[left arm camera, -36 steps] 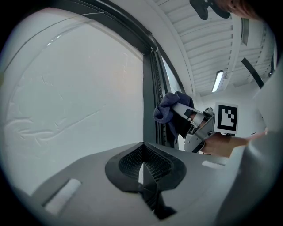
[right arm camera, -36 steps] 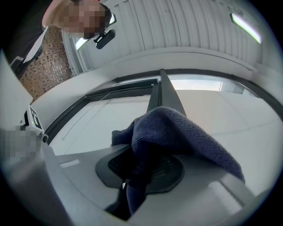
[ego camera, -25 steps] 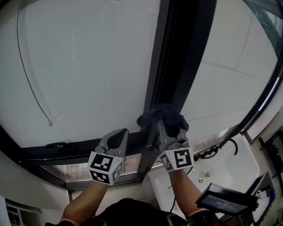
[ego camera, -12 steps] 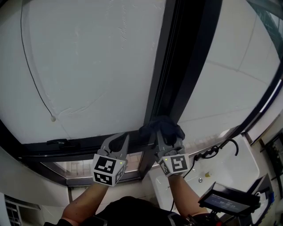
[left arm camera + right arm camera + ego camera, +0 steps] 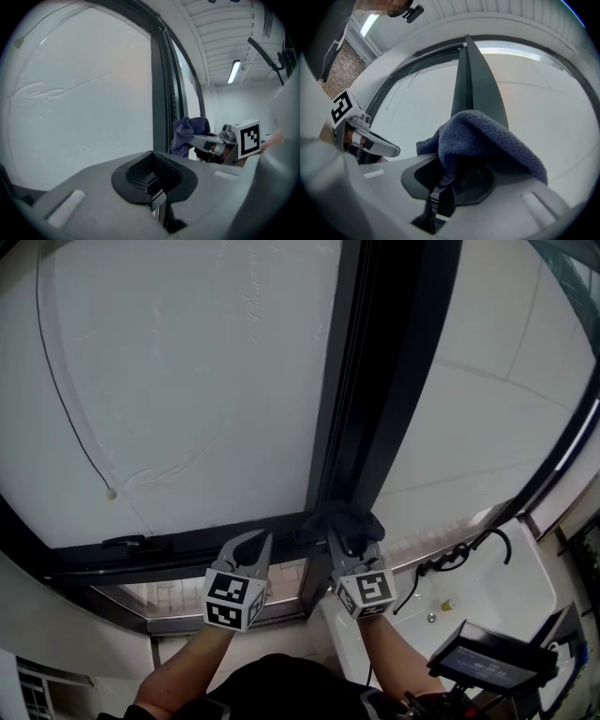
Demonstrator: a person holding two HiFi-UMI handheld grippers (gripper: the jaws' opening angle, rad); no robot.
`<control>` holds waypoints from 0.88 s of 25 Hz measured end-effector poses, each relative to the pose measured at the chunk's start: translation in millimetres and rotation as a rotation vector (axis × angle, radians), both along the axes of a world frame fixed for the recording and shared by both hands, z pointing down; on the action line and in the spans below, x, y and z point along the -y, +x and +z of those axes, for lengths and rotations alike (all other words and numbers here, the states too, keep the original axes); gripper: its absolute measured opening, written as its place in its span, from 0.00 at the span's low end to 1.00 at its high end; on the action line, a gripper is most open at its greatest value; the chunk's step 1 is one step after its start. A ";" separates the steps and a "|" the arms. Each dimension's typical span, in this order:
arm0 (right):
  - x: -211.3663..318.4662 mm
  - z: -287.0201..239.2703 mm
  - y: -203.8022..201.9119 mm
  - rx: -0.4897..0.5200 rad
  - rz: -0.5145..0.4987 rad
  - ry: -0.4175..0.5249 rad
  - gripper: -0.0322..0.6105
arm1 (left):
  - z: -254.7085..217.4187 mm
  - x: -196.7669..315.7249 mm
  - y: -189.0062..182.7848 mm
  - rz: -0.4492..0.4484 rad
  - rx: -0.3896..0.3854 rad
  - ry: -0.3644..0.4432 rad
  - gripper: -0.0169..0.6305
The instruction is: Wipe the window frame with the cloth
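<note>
White glass behind dark window frame. Right gripper pinching bunched dark blue cloth, now lower on frame, near its bottom. Left gripper pressed together, holding nothing.

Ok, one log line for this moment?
right gripper: shut on cloth | cloth: at base of upright window frame | left gripper: shut, empty

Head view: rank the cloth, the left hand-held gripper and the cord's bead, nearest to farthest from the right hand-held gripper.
1. Cloth: clamped in the right hand-held gripper itself.
2. Left hand-held gripper: just to its left, alongside.
3. Cord's bead: far off to the left, a little higher up.
</note>
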State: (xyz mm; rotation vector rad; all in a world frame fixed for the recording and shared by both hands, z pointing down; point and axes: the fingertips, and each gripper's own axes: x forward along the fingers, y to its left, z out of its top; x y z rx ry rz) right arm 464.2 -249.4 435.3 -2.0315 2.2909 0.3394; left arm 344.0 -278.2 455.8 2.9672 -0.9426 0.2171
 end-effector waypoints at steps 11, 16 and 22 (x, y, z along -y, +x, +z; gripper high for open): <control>1.8 44.5 -0.3 0.013 0.002 -0.113 0.16 | 34.1 -4.4 5.0 0.028 0.028 -0.057 0.02; 3.3 62.6 -2.8 0.044 -0.009 -0.179 0.16 | 43.7 -6.1 5.6 0.035 0.029 -0.061 0.02; 4.6 89.6 -0.5 0.034 -0.004 -0.244 0.16 | 62.2 -7.1 3.7 0.026 0.037 -0.093 0.02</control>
